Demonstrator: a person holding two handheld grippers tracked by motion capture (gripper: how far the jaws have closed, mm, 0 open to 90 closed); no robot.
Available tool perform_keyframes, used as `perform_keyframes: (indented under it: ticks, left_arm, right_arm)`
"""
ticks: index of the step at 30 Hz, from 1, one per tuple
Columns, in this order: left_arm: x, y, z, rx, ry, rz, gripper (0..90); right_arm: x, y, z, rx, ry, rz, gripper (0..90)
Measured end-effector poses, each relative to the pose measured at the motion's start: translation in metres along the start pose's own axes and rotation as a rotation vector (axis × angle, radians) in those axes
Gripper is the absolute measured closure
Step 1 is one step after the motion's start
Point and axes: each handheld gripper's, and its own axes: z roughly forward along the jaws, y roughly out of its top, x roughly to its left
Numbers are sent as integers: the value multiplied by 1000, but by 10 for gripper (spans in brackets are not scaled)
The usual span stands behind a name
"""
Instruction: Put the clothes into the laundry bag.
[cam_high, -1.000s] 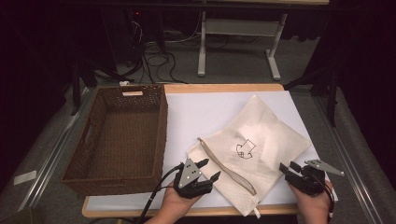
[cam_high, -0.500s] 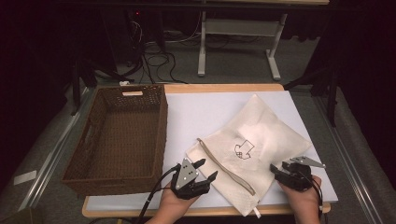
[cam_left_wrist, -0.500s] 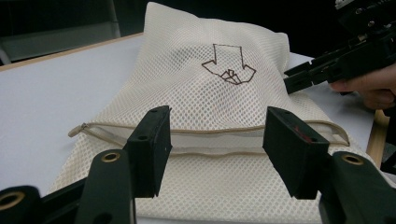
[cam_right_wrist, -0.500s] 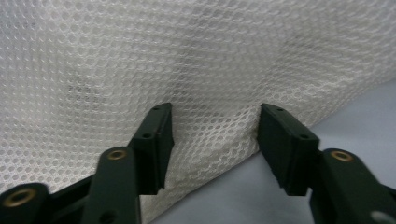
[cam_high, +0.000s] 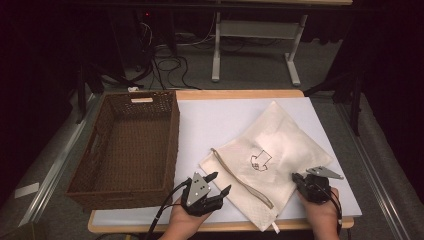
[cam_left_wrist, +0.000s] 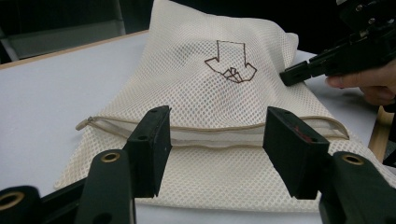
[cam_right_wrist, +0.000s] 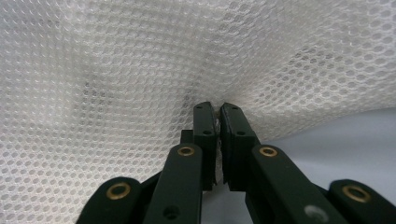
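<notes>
In the right gripper view, the right gripper (cam_right_wrist: 219, 112) is seen with jaws just closed, pinching a fold of the cream mesh laundry bag (cam_right_wrist: 140, 60). In the left gripper view, the left gripper (cam_left_wrist: 215, 135) is held with jaws spread apart just before the bag's beige zipper (cam_left_wrist: 215, 127), nothing between them. From the high view alone, the bag is placed right of centre on the white table (cam_high: 215, 117), and the brown woven rectangular basket (cam_high: 125, 145) stands at the left.

Left tool (cam_high: 218, 184) gapes — right tool (cam_right_wrist: 218, 109) just clamped.
</notes>
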Motion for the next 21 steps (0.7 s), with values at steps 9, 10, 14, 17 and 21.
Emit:
perform_keyframes:
  ticks: [9, 10, 14, 17, 21]
  left_arm:
    - [3, -1, 0, 7, 6, 0, 421]
    - [3, -1, 0, 5, 8, -3, 421]
    - [5, -1, -2, -4, 14, -15, 422]
    - [7, -2, -3, -2, 23, -13, 422]
    - [8, -5, -2, 11, 38, -14, 424]
  right_arm:
    - [-17, 7, 6, -3, -7, 25, 876]
    - [-18, 9, 7, -2, -11, 26, 876]
    - [-25, 16, 17, -1, 8, 15, 877]
    - [-31, 22, 24, 5, 3, 3, 878]
    - [-40, 31, 33, 6, -6, -4, 877]
